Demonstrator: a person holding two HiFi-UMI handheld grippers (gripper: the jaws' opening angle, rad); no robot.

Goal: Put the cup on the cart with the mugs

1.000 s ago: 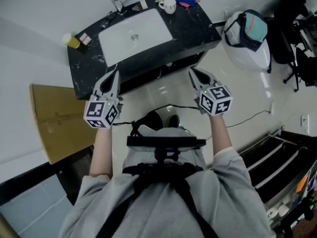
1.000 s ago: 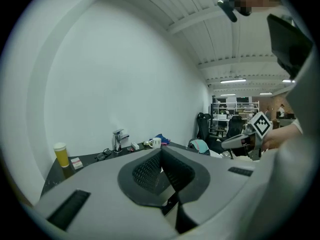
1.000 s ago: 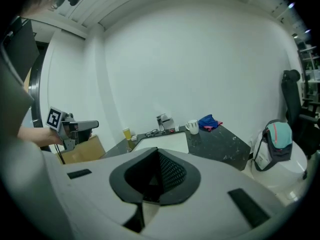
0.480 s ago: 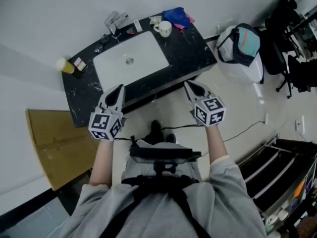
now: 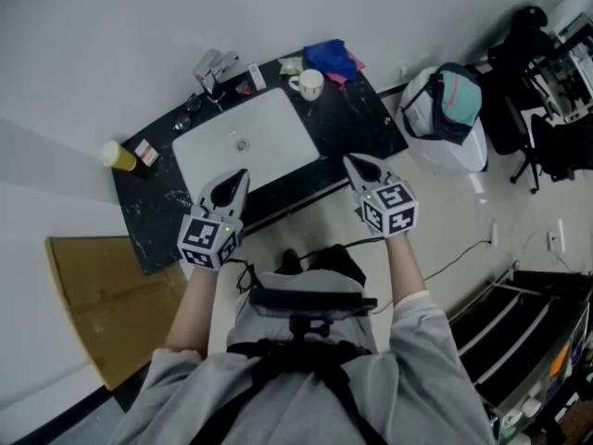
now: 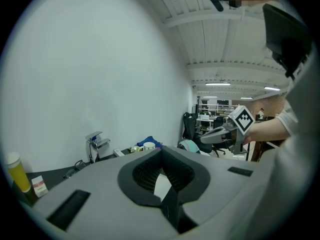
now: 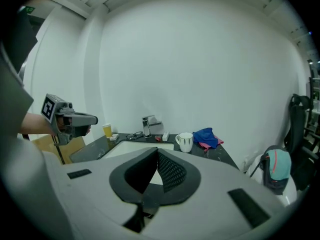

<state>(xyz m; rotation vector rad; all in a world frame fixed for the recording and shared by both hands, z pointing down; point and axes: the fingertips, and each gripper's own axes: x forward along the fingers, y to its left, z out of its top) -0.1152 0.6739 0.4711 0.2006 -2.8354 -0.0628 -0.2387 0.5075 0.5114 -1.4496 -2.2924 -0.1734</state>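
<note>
Both closed, empty: left claw (image 5: pixel 237 175), right claw (image 5: pixel 356 161); cup (image 5: pixel 309 83) apart.

The counter (image 5: pixel 363 123) slid lower in the head view, so more bare wall (image 5: pixel 111 35) showed above it. The cup (image 5: pixel 309 83) at its back edge came down with it. The cardboard sheet (image 5: pixel 97 309) on the left dropped toward the view's bottom left corner. The left gripper (image 5: pixel 237 176) shifted right along the counter's front edge to the front of the sink (image 5: pixel 269 137). The right gripper (image 5: pixel 355 161) drew slightly inward, leaving the two closer together.
</note>
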